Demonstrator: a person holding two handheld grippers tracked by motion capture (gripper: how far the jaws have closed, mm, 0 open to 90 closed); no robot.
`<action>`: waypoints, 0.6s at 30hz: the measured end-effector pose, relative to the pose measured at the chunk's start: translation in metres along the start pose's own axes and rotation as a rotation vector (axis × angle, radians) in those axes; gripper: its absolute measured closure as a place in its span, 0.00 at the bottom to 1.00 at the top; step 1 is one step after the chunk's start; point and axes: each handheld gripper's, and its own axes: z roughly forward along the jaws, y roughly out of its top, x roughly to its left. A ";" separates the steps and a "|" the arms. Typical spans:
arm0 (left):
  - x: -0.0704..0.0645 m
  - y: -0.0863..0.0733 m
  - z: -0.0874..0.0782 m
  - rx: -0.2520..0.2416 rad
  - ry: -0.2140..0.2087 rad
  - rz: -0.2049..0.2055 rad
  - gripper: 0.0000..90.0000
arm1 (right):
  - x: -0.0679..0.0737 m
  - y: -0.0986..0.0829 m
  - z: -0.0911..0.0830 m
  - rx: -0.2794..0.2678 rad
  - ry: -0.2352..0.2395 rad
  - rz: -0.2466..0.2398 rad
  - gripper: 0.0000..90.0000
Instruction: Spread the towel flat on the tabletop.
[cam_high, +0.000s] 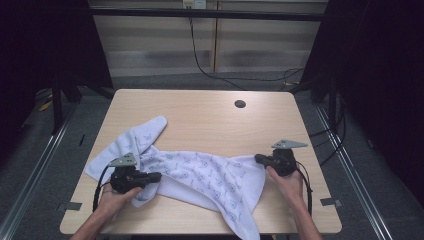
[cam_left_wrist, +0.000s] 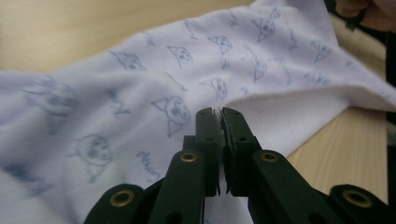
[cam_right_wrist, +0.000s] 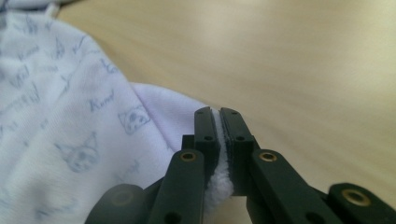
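A white towel (cam_high: 200, 172) printed with small blue cat faces lies crumpled across the front half of the wooden table (cam_high: 210, 117). My left gripper (cam_high: 156, 176) is at the towel's left part, shut on a fold of its edge; in the left gripper view the cloth (cam_left_wrist: 154, 88) is pinched between the tips (cam_left_wrist: 221, 114). My right gripper (cam_high: 258, 158) sits at the towel's right edge, shut on it, with white pile (cam_right_wrist: 70, 121) squeezed between its tips (cam_right_wrist: 217, 114). One corner of the towel hangs over the table's front edge.
A round cable hole (cam_high: 240, 104) is in the table's far part. A black cable (cam_high: 200, 60) runs down the back wall. Dark curtains flank both sides. Bare tabletop stretches behind the towel.
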 end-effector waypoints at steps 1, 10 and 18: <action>0.002 0.002 -0.006 -0.027 0.005 -0.006 0.96 | -0.001 0.006 -0.007 -0.023 -0.013 -0.004 0.96; 0.018 -0.002 -0.052 -0.151 0.068 -0.068 0.96 | -0.003 0.056 -0.082 -0.254 -0.118 -0.075 0.94; 0.024 -0.020 -0.051 -0.102 0.039 -0.095 0.93 | 0.005 0.015 -0.073 -0.092 -0.095 -0.134 0.77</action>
